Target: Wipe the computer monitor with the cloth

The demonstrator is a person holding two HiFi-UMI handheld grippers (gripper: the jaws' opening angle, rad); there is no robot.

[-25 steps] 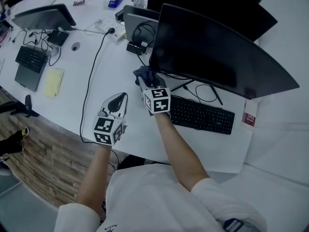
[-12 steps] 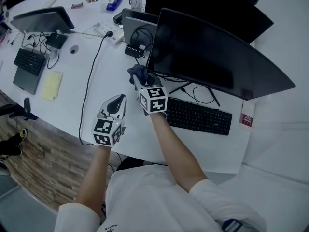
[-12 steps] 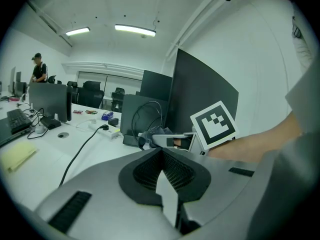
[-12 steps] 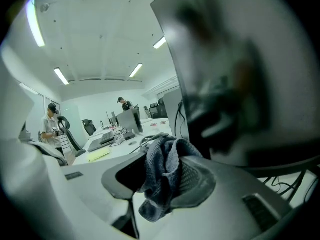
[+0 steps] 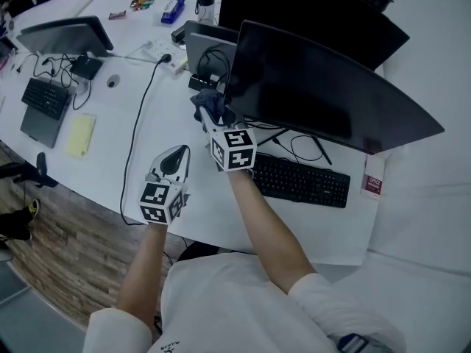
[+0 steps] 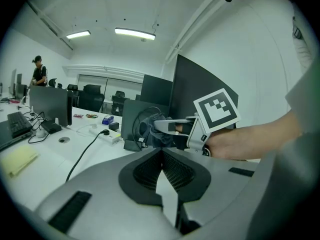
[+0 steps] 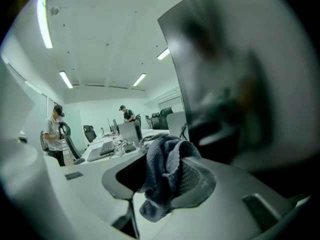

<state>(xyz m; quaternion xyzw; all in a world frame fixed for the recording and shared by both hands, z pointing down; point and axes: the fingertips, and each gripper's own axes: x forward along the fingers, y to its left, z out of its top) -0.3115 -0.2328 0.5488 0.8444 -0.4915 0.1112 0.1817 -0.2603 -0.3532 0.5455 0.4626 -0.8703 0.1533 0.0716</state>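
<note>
Fingers (image 7: 202, 181) of right gripper (image 5: 212, 116), one cloth (image 7: 162, 174) pinched

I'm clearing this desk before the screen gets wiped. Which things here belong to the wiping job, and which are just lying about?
Job in hand: monitor; cloth; right gripper, shut on the cloth.

Lying about: keyboard; yellow pad; power strip; second monitor behind; left gripper, shut and empty.

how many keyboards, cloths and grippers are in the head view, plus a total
keyboards: 2 (front keyboard, far-left keyboard)
cloth: 1
grippers: 2 (left gripper, right gripper)
total: 5
</note>
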